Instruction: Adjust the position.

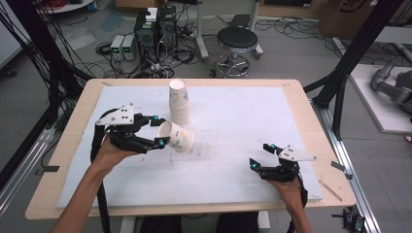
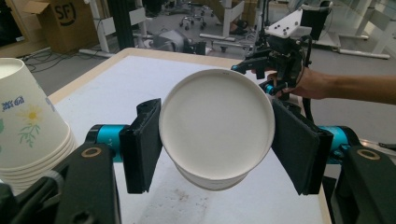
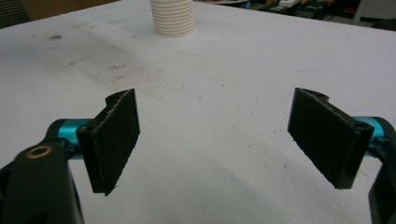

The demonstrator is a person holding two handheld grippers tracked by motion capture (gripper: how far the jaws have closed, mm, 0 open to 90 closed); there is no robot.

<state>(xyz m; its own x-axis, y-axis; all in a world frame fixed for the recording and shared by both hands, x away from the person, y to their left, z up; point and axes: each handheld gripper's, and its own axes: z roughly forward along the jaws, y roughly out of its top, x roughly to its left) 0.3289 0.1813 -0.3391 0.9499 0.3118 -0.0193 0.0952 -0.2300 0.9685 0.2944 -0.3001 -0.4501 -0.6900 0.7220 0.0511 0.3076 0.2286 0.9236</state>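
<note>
Faintly, "SF" reads on a cardboard box [image 2: 56, 18] at upper left. Left gripper [image 1: 159, 131] clamps a flower-printed paper cup [image 1: 177, 136] sideways at frame centre, beside the cup stack [image 1: 179, 103]; right gripper [image 1: 264, 155] gapes wide.

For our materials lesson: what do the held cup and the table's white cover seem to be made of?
Held cup: likely paper, matte white with a printed flower pattern and a rolled rim. White cover: looks like foam board or a soft mat, dull and scuffed with faint stains; which of them is unclear.
</note>
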